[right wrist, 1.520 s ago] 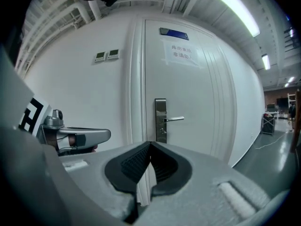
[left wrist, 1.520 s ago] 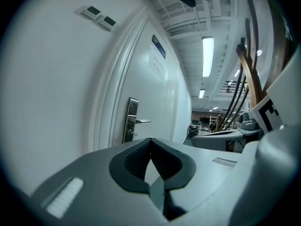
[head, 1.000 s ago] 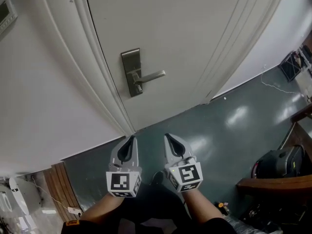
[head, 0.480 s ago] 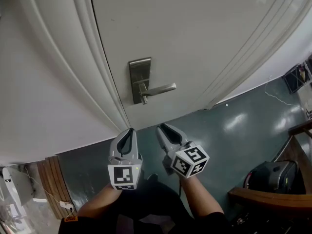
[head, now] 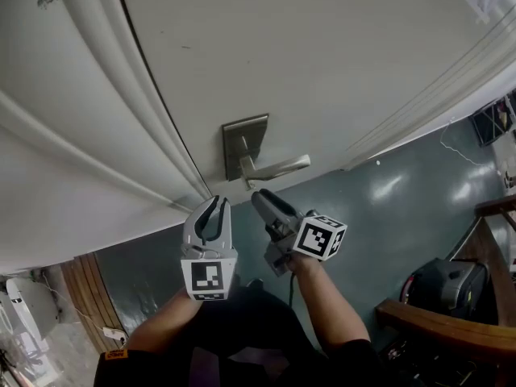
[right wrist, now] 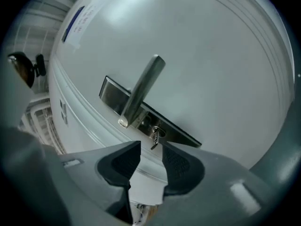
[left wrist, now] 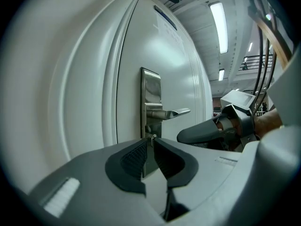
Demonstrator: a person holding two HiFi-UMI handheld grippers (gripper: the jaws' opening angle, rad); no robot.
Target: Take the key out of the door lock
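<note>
A silver lock plate (head: 246, 146) with a lever handle (head: 280, 168) sits on the white door (head: 322, 55). A small silver key (right wrist: 155, 134) sticks out of the plate under the handle, and the key (left wrist: 153, 137) also shows in the left gripper view. My right gripper (head: 260, 198) is rolled on its side just short of the lock. Its jaws have just been opening and hold nothing, with the key a little beyond its tips (right wrist: 151, 147). My left gripper (head: 216, 206) hovers beside it, its jaws (left wrist: 147, 142) a narrow gap apart and empty.
The white door frame (head: 105, 95) runs left of the lock. A green floor (head: 387, 208) lies to the right, with a dark bag (head: 451, 285) and a wooden furniture edge (head: 451, 322). Wooden slats (head: 89, 297) stand at the lower left.
Both grippers have moved closer to the lock plate. The right gripper has rolled onto its side and its jaws have gone from shut to open. The door fills more of the view.
</note>
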